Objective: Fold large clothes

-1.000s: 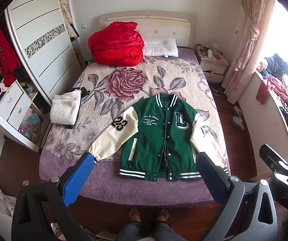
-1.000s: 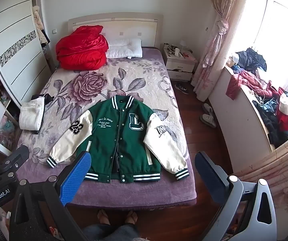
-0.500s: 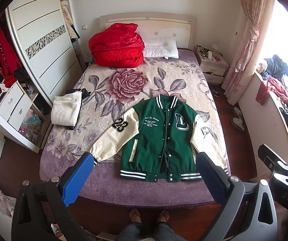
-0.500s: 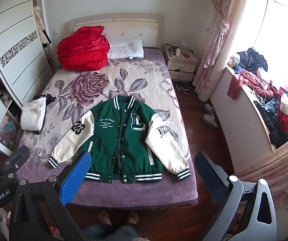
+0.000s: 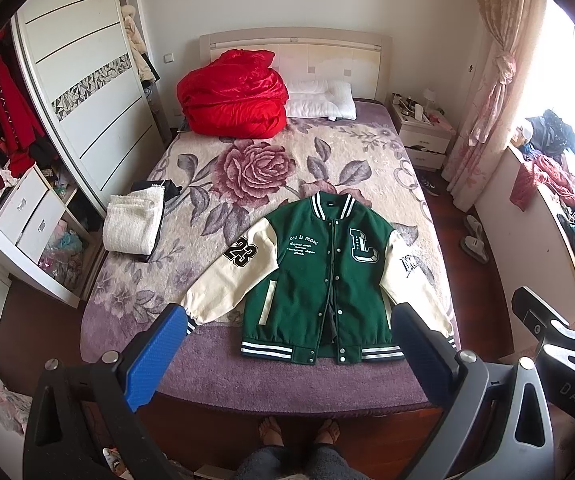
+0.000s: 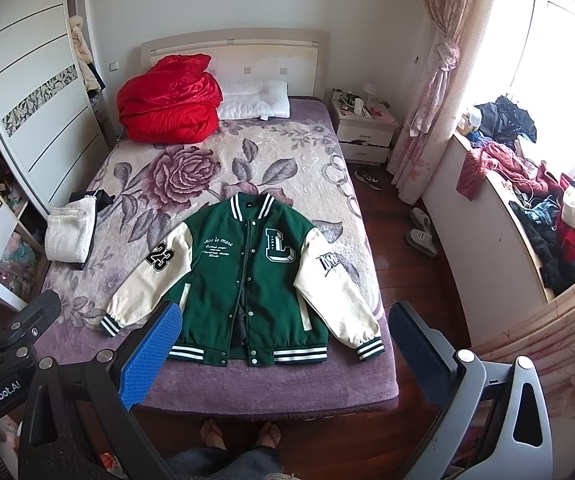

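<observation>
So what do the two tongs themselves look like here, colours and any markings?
Both look alike: each has two flat, wide fingers, one with a textured blue pad and one dark navy, on grey-black metal frames with silver bolts and triangular cut-outs. The left tongs show in the right view with "GenRobot.AI" on the body; the right tongs show "DAS" in the left view. No cables visible.

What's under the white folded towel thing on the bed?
A dark cloth pokes out past the folded white blanket, at its far end and along its right edge. Both lie on the flowered bedspread. How far the dark cloth reaches underneath is covered.
</observation>
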